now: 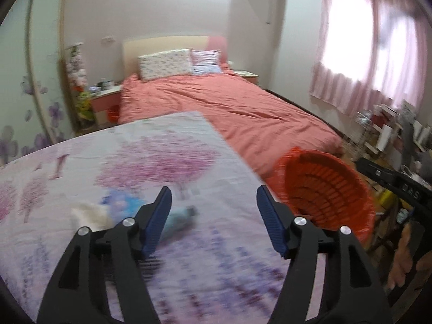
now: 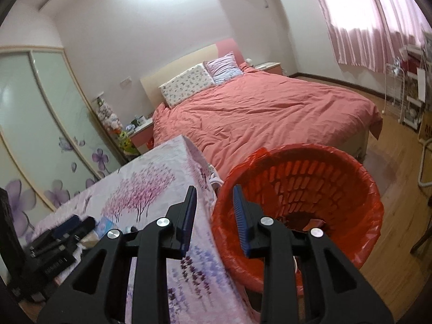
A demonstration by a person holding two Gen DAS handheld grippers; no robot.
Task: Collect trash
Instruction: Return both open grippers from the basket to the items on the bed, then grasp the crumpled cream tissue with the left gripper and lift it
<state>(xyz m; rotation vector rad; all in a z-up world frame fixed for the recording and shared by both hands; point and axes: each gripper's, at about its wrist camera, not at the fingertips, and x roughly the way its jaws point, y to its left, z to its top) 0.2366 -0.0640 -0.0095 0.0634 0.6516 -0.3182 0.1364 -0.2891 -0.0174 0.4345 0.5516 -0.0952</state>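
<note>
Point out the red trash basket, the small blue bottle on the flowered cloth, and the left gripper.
red trash basket (image 2: 310, 178): right wrist view, inner lattice wall.
small blue bottle (image 1: 179, 220): left wrist view, blurred body.
left gripper (image 1: 214, 197): left wrist view, midway between its open fingertips.

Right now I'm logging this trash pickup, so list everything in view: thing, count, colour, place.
Table cloth: one, white with pink and purple trees, covering the near table.
Bottle: one, pale blue, blurred, lying on the cloth ahead of the left gripper.
Tissue: one, white, on the cloth left of the bottle.
Blue wrapper: one, behind the tissue; blurred.
Bin: one, red with red liner, beside the table's right edge; something small inside.
Bed: one, salmon cover, behind the table.
Pillows: two, patterned, at the headboard.
Curtain: pink, over the window.
Left gripper: black with blue pads, open, empty, above the cloth.
Right gripper: open, empty, at the bin's rim.
</note>
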